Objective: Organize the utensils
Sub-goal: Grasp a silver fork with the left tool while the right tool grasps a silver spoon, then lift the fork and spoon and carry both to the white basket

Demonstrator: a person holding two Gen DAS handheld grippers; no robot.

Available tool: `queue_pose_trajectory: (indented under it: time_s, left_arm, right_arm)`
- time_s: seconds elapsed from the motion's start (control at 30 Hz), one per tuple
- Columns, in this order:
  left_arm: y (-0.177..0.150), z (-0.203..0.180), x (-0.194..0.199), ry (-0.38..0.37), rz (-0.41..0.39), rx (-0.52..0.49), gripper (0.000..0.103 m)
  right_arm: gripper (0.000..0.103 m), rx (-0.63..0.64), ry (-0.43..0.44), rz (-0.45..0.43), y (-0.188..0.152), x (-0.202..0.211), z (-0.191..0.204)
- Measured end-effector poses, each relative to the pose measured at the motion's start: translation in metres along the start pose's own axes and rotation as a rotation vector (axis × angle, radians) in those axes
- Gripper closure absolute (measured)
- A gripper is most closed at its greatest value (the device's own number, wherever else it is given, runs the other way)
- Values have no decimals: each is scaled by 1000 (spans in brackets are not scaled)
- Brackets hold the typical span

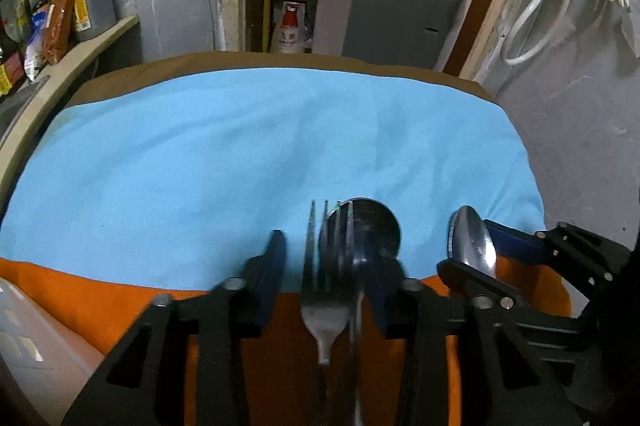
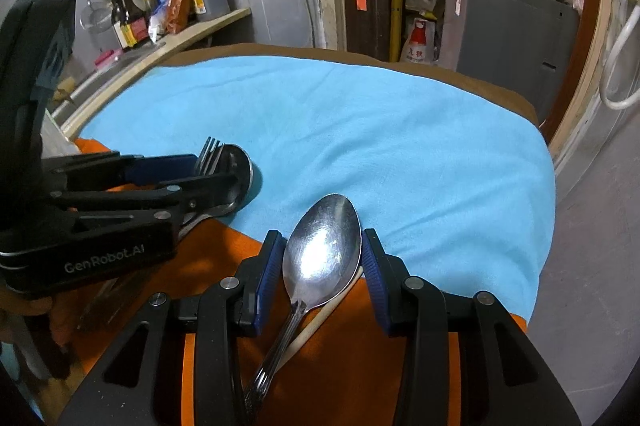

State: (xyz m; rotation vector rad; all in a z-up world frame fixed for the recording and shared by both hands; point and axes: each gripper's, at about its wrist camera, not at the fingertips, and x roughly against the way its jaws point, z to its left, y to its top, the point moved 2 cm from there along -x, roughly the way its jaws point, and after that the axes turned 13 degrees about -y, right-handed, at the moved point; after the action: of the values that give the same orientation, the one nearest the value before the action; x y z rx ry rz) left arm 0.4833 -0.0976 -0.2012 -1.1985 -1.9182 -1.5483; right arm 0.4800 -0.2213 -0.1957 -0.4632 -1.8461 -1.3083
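Left gripper [image 1: 332,266], jaws narrow, straddles steel fork [image 1: 326,290] lying lengthwise between them; right gripper [image 2: 323,258] clamps the silver spoon [image 2: 322,254].

The left claw [image 1: 330,274] points steeply down over the near edge of the desk. Its blue pads [image 1: 276,262] stand a little apart with a fork [image 1: 326,290] and a ladle [image 1: 372,230] between them; whether they press is unclear. The right claw [image 2: 323,266], just beside it on the right, tilts down likewise, its pads [image 2: 269,266] closed against the bowl of a spoon [image 2: 322,254].
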Motion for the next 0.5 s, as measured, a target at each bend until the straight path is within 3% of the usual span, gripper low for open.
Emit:
queue_pose_trajectory:
  time_s: [0.27, 0.33, 0.5]
  left_arm:
    - [-14, 10, 20, -90, -57, 71, 84]
    - [-20, 5, 31, -105, -94, 57, 84]
    - [-34, -14, 65, -119, -221, -28, 84]
  right_arm:
    - [67, -63, -43, 21, 1, 0, 0]
    - [68, -107, 14, -25, -1, 10, -8]
    - [68, -194, 48, -229, -9, 53, -24]
